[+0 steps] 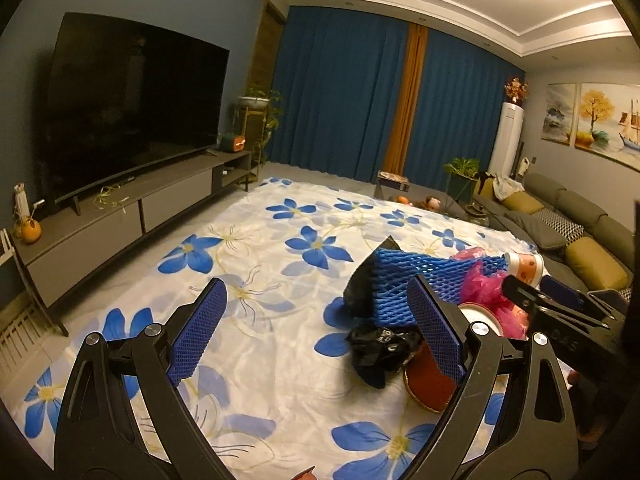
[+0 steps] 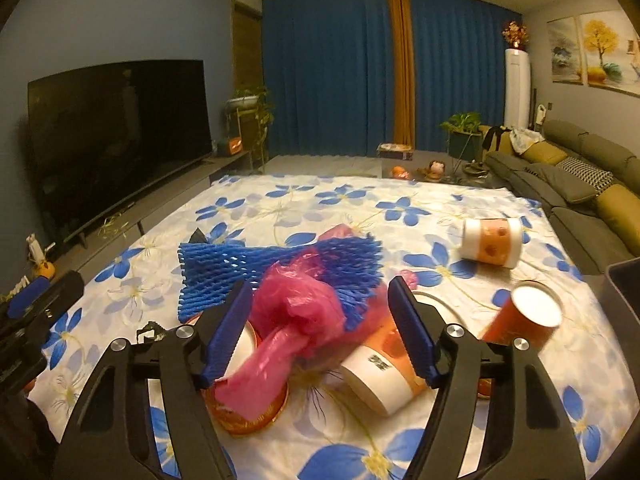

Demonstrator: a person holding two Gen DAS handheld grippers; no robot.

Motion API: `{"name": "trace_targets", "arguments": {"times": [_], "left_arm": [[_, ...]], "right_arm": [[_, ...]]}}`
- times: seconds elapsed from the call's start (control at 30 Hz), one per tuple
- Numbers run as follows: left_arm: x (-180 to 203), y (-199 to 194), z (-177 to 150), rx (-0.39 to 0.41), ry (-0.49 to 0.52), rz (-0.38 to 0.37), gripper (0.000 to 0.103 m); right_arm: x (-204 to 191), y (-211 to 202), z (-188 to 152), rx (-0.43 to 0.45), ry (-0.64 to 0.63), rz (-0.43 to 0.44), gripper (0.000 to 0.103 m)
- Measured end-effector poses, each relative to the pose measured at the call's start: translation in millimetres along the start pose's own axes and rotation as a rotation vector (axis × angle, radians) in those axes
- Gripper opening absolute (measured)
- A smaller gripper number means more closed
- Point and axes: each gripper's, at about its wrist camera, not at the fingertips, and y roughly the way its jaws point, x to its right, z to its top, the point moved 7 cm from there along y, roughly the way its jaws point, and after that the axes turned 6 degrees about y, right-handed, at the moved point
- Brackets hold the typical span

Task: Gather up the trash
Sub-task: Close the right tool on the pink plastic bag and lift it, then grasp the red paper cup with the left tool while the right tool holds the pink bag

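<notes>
1. Trash lies in a loose heap on the flowered sheet (image 2: pixel 280 208) spread across a living-room table, and we judge the collecting barely begun: nothing in view looks gathered yet.
2. At the heap's centre we see a blue foam net (image 2: pixel 248 268) with a pink bag (image 2: pixel 296 312) crumpled on top, and paper cups tipped around them.
3. One cup (image 2: pixel 380 376) lies on its side just beside the bag; another cup (image 2: pixel 524 316) sits to the right, and a third cup (image 2: pixel 492 240) rests well apart, farther back.
4. Our right gripper (image 2: pixel 316 328) hangs over the pile with its jaws apart on either side of the pink bag; the pads do not appear to press on it.
5. Our left gripper (image 1: pixel 316 332) stands wide open and holds nothing, with a black bag (image 1: pixel 376 348) and a round lid (image 1: pixel 428 384) lying by its right finger.
6. A dark bin edge (image 2: pixel 624 292) shows at the far right of the right view; we take it for the likely destination.
7. Still to do, as we read it: grip each piece and carry it off the sheet, the pink bag probably first.
</notes>
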Motion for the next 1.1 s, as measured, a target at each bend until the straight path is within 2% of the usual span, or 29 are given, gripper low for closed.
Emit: {"name": "trace_targets", "arguments": {"times": [0.17, 0.33, 0.37, 0.53, 0.67, 0.93, 1.1], "left_arm": [[4, 4, -1, -0.002, 0.013, -0.032, 0.09], [17, 5, -3, -0.001, 0.039, -0.082, 0.09], [22, 4, -4, 0.002, 0.051, -0.1, 0.09], [41, 1, -8, -0.002, 0.076, -0.179, 0.09], [62, 6, -15, -0.046, 0.094, -0.254, 0.09], [96, 19, -29, -0.106, 0.163, -0.291, 0.089], [112, 35, -36, -0.147, 0.187, -0.302, 0.081]], "right_arm": [[-2, 15, -7, -0.056, -0.008, 0.02, 0.053], [1, 19, -13, -0.079, -0.011, 0.025, 0.019], [2, 18, -13, -0.076, -0.011, 0.024, 0.016], [10, -1, -10, -0.031, 0.003, 0.024, 0.013], [18, -26, -5, 0.034, 0.007, 0.008, 0.012], [46, -67, -2, 0.099, 0.068, -0.004, 0.012], [61, -80, -7, 0.108, 0.096, -0.017, 0.012]]}}
